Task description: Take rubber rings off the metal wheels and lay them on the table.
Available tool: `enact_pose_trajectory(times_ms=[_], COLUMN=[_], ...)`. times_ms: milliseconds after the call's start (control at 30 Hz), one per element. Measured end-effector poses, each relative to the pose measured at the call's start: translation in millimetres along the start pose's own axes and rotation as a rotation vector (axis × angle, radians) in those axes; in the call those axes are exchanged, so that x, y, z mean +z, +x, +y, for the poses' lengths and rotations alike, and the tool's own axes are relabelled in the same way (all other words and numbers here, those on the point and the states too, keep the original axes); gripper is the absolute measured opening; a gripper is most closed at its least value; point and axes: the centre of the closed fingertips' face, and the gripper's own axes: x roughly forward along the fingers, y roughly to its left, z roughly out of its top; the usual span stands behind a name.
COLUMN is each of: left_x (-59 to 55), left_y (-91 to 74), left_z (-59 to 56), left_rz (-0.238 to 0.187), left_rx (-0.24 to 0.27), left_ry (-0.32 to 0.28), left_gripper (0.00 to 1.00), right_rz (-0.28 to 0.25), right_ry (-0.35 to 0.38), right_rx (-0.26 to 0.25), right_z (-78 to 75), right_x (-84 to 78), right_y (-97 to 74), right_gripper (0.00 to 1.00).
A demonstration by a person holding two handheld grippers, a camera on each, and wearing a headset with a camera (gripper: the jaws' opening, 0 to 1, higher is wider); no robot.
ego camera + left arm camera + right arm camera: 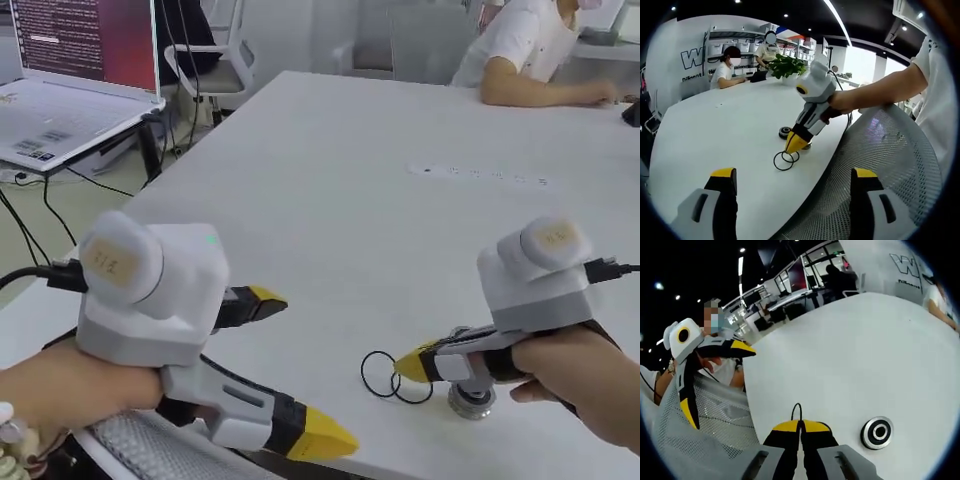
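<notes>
Rubber rings (365,373), thin, limp and light, lie on the table (350,200) beside a metal wheel (470,399), best pinched by one strand; the right gripper (405,368) is clamped on them, while the left gripper (310,370) gapes.

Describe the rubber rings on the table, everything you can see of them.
The rubber rings are two thin black loops, roughly round, overlapping each other and lying flat on the white table near its front edge. The right tool has its yellow tips shut where they overlap and seems to pinch one. A metal wheel stands close by, apart from them.
</notes>
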Motion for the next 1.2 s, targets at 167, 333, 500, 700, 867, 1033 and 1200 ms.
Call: enact_pose_trajectory(times_ms=[167,333,500,700,867,1033,1200], left_x=[0.8,-0.3,-0.3,0.1,1.6,1.6,1.6], left_y=[0.1,0.4,0.7,0.9,1.1,1.2,1.5], left_z=[-0.3,-2.1,-2.3,-2.4,-3.1,-2.7,-3.5], left_rz=[-0.006,-0.002,-0.003,-0.007,-0.014,-0.014,-0.014], left_rx=[-0.003,-0.013,-0.017,-0.017,-0.019,-0.019,-0.024], left_ry=[-0.007,-0.011,-0.015,-0.020,-0.024,-0.025,-0.025], left_gripper=[0.93,0.93,0.93,0.93,0.93,0.94,0.93], right_rz=[0.001,0.013,0.030,0.037,0.056,0.057,0.057], right_ry=[0.008,0.019,0.020,0.028,0.006,-0.005,-0.012], right_rx=[-0.011,-0.020,-0.036,-0.048,-0.067,-0.078,-0.087], right_z=[-4.4,-7.5,-11.0,-14.8,-17.6,-18.9,-20.1], right_x=[0.6,-2.3,-7.0,-9.1,-11.6,-11.6,-11.5], right_y=[3.7,7.4,8.7,10.0,11.3,10.6,6.0], right_gripper=[0.00,0.00,0.00,0.00,0.00,0.04,0.04])
